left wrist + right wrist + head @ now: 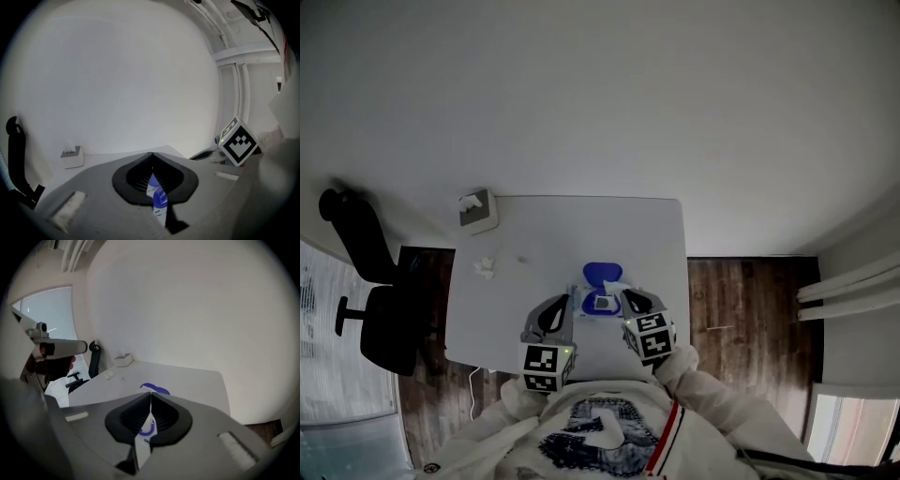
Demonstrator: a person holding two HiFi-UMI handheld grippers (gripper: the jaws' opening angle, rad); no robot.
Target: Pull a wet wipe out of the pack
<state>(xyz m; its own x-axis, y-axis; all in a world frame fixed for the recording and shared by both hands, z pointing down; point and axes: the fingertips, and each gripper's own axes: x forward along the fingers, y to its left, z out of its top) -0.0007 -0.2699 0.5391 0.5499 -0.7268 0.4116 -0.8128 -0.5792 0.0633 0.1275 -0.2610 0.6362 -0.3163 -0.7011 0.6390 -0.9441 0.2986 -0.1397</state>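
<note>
Head view has the pack [602, 303] sitting near the front edge of the white worktop [534, 244], its blue lid [602, 273] flipped open and a bit of white wet wipe [614, 285] poking up. Looks like the right gripper [627, 298] is pinched tight on that wipe just above the pack. Jaws on the left gripper [567, 306] are together too, tip at the pack's left edge, can't tell if it's actually gripping it

My right gripper [151, 395] has its jaws pressed together, a thin white sliver of wet wipe [150, 418] caught in the seam. Through the gap below shows the pack [144, 446], white with a blue ring. Its blue lid [157, 388] peeks past my tips on the white table [197, 385]. A small white box [123, 359] sits at the far corner.
</note>
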